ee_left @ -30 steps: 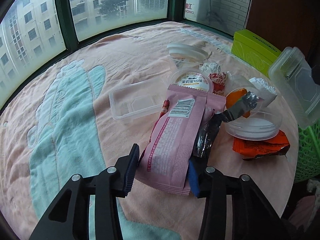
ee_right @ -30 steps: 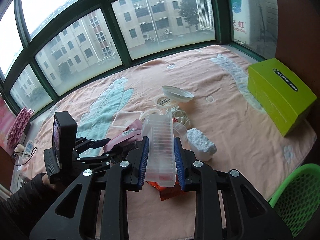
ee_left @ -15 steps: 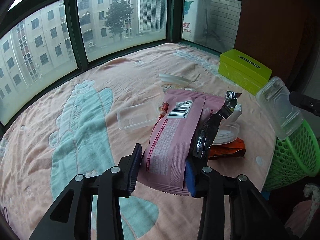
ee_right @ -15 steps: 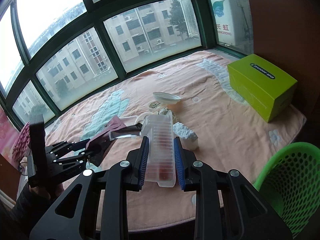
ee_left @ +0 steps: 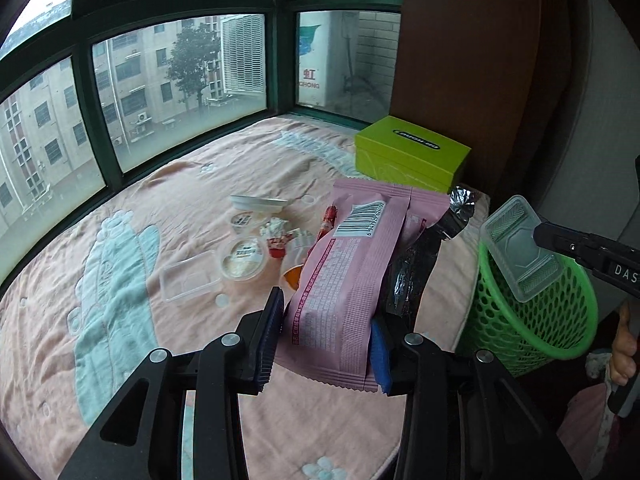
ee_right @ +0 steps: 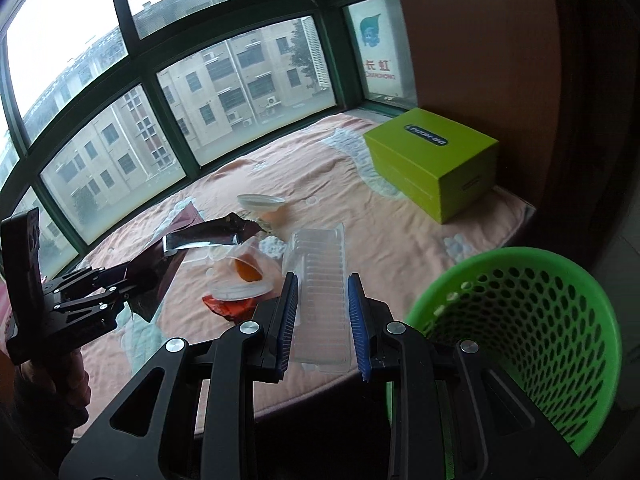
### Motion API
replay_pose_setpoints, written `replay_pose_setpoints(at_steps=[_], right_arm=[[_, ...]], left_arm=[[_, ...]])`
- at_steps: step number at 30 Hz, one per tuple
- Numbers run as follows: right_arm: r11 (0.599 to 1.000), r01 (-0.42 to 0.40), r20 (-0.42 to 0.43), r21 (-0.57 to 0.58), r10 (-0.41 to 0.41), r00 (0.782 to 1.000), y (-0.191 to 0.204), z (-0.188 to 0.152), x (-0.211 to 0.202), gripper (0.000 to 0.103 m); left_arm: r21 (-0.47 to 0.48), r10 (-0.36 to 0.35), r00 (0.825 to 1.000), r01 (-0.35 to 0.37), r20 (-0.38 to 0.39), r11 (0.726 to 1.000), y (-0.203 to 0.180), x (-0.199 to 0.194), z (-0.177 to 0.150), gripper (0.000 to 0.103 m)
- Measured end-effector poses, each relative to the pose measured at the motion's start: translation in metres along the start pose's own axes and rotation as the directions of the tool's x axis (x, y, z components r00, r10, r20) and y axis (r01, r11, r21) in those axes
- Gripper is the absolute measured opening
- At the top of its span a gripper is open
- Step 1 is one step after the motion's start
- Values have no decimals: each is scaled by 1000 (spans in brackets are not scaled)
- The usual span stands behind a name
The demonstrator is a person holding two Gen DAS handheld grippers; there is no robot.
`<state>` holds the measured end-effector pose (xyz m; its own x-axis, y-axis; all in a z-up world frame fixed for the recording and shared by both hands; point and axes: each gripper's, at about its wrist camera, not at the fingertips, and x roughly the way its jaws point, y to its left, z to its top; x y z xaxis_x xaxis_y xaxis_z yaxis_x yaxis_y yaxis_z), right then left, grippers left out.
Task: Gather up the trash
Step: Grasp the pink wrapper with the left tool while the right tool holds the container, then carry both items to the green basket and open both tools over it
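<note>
My left gripper is shut on a pink snack wrapper and a dark foil wrapper, both lifted above the pink blanket. My right gripper is shut on a clear ribbed plastic tray, held just left of the green mesh basket. In the left wrist view that clear tray hangs over the rim of the basket. In the right wrist view the left gripper shows at the left with the wrappers.
Several cups, lids and a clear box lie on the blanket, with an orange wrapper near the edge. A lime-green carton stands at the back right by a brown wall. Windows ring the far side. A hand shows at right.
Both grippers rose and swung right toward the green basket, carrying their loads. The pink wrapper came up off the blanket. The clear tray now hangs at the basket's rim.
</note>
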<state>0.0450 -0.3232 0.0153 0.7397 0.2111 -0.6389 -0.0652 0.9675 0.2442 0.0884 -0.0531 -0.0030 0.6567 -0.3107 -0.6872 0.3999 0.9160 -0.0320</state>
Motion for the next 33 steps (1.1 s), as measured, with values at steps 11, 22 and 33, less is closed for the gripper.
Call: replay_pose_setpoints(at_steps=[11, 22, 33], right_arm=[[984, 144, 4, 108, -146, 989, -67, -29, -39, 26], [954, 220, 24, 205, -230, 973, -112, -46, -70, 27], [933, 269, 75, 238, -294, 953, -129, -55, -103, 42]], left_arm=[[123, -100, 995, 100, -3, 987, -73, 6, 17, 38], [234, -180, 983, 186, -45, 954, -146, 20, 25, 38], [294, -210, 971, 235, -114, 927, -196, 37, 23, 39]])
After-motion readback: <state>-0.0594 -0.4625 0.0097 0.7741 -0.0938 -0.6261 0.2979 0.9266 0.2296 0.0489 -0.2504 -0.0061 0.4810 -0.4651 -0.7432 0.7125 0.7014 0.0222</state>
